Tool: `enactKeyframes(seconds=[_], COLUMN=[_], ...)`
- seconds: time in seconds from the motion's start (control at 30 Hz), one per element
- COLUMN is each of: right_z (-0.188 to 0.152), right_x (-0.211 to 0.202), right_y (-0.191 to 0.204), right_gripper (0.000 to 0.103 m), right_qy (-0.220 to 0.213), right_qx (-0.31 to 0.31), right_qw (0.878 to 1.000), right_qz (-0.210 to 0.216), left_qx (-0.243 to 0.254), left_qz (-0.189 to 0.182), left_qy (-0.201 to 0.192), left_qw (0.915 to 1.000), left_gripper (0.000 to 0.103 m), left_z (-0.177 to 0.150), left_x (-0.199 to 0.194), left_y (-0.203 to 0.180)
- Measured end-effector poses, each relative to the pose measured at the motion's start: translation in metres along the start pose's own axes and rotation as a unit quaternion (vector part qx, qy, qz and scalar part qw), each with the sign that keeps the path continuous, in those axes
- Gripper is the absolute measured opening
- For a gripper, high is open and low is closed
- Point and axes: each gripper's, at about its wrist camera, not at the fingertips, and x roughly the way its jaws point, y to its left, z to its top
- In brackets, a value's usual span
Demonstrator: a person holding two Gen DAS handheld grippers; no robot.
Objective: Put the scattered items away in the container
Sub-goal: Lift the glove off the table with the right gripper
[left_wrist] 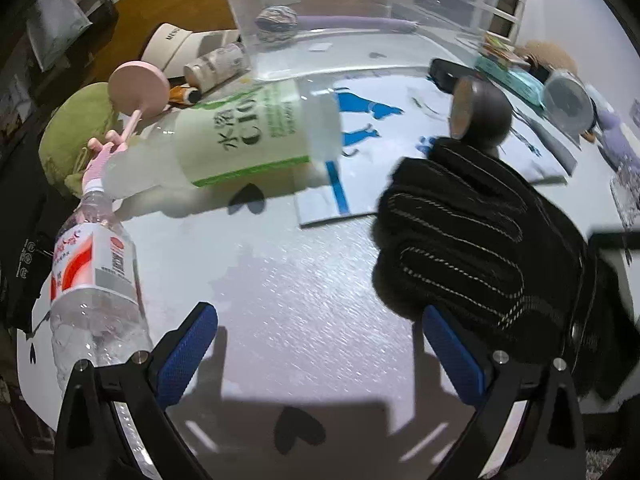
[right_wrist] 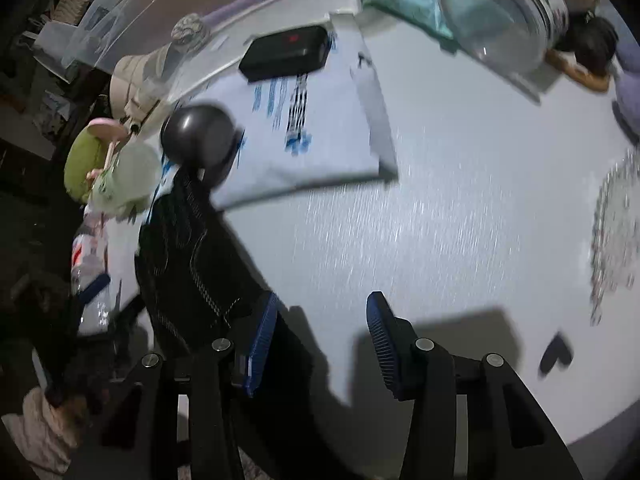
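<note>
A black knit glove lies on the white table, its edge against my left gripper's right finger. My left gripper stands open, with bare table between its blue pads. In the right wrist view the glove lies just left of my right gripper, which is open and holds nothing. A dark tape roll sits beyond the glove. A green-labelled bottle and a clear water bottle lie at the left. The clear plastic container stands at the back.
A pink hand mirror, a green plush, a white visor and a small bottle crowd the far left. A blue-printed white bag, a black case and a clear jar lie further back.
</note>
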Motion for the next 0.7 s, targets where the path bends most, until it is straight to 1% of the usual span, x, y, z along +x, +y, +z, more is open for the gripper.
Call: enactKeyframes(seconds=[0.13, 0.23, 0.37, 0.43, 0.5, 0.57, 0.7], right_z=[-0.017, -0.021, -0.027, -0.029, -0.030, -0.030, -0.027], right_x=[0.000, 0.004, 0.009, 0.010, 0.011, 0.008, 0.006], right_y=[0.007, 0.016, 0.028, 0.030, 0.029, 0.026, 0.021], right_gripper=[0.047, 0.047, 0.047, 0.047, 0.047, 0.047, 0.048], right_qy=[0.005, 0.008, 0.016, 0.020, 0.021, 0.017, 0.012], right_qx=[0.003, -0.001, -0.016, -0.015, -0.007, 0.011, 0.037], right_qw=[1.000, 1.000, 0.999, 0.999, 0.998, 0.997, 0.991], right_qz=[0.007, 0.011, 0.023, 0.036, 0.054, 0.081, 0.129], left_qx=[-0.003, -0.006, 0.006, 0.032, 0.056, 0.059, 0.055], left_qz=[-0.004, -0.020, -0.045, -0.040, -0.022, -0.015, -0.020], left_qy=[-0.009, -0.017, -0.024, -0.022, -0.015, -0.010, -0.005], left_qw=[0.9999, 0.9996, 0.9987, 0.9984, 0.9981, 0.9981, 0.9983], left_gripper=[0.103, 0.103, 0.103, 0.103, 0.103, 0.103, 0.103], left_z=[-0.001, -0.005, -0.013, -0.020, -0.027, -0.030, -0.029], left_x=[-0.009, -0.021, -0.035, -0.035, -0.029, -0.025, -0.021], left_y=[0.004, 0.002, -0.009, -0.021, -0.030, -0.032, -0.029])
